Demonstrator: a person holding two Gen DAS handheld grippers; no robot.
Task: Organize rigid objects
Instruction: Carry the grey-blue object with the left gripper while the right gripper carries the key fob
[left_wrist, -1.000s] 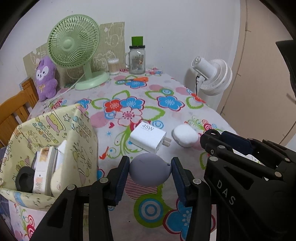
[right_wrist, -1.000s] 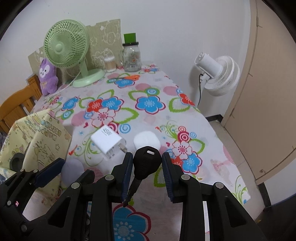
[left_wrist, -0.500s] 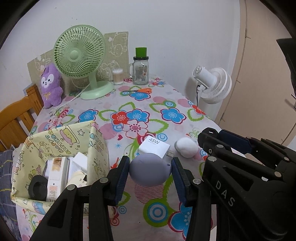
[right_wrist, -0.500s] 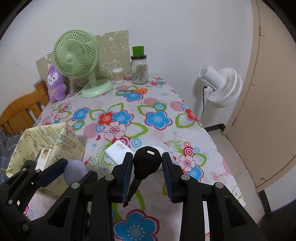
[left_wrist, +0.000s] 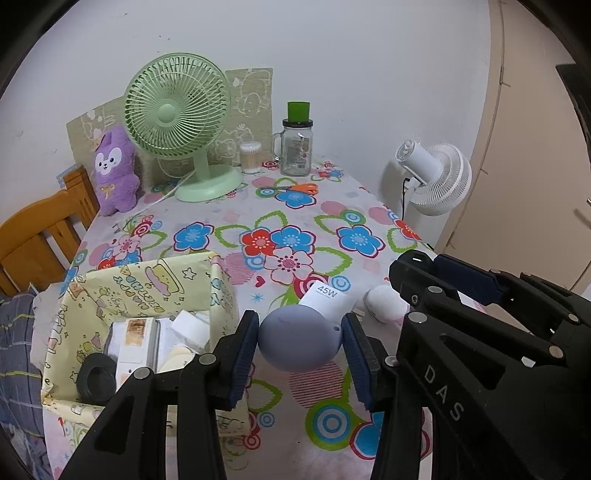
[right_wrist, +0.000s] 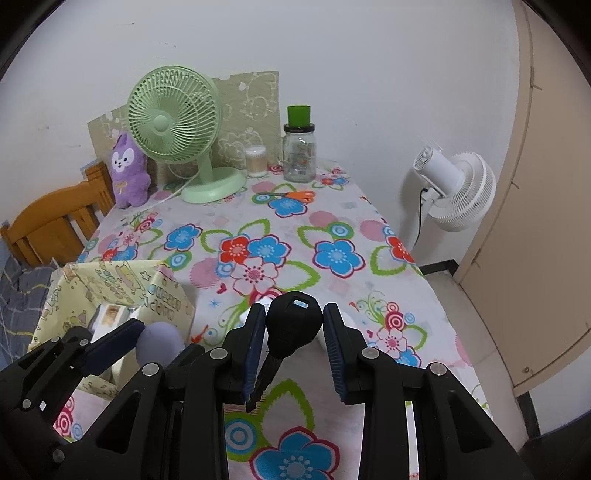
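My left gripper (left_wrist: 300, 345) is shut on a lavender egg-shaped object (left_wrist: 299, 339) and holds it above the table, just right of the yellow patterned box (left_wrist: 147, 284). My right gripper (right_wrist: 294, 334) is shut on a black car key (right_wrist: 291, 328), its blade hanging down. The lavender object also shows in the right wrist view (right_wrist: 159, 343). A white 45W charger (left_wrist: 328, 297) and a white oval case (left_wrist: 384, 304) lie on the flowered tablecloth behind the grippers. The box holds a black ring (left_wrist: 96, 376) and small cartons (left_wrist: 133, 347).
At the table's far end stand a green desk fan (left_wrist: 177, 107), a purple plush (left_wrist: 112, 170), a glass jar with a green cap (left_wrist: 297, 147), a cotton swab tub (left_wrist: 251, 157) and orange scissors (left_wrist: 295, 189). A wooden chair (left_wrist: 40, 232) is left; a white floor fan (left_wrist: 436, 177) right.
Both grippers have lifted and drawn back from the table with their objects still held. The box now sits closer under the left gripper, and the charger and oval case look smaller.
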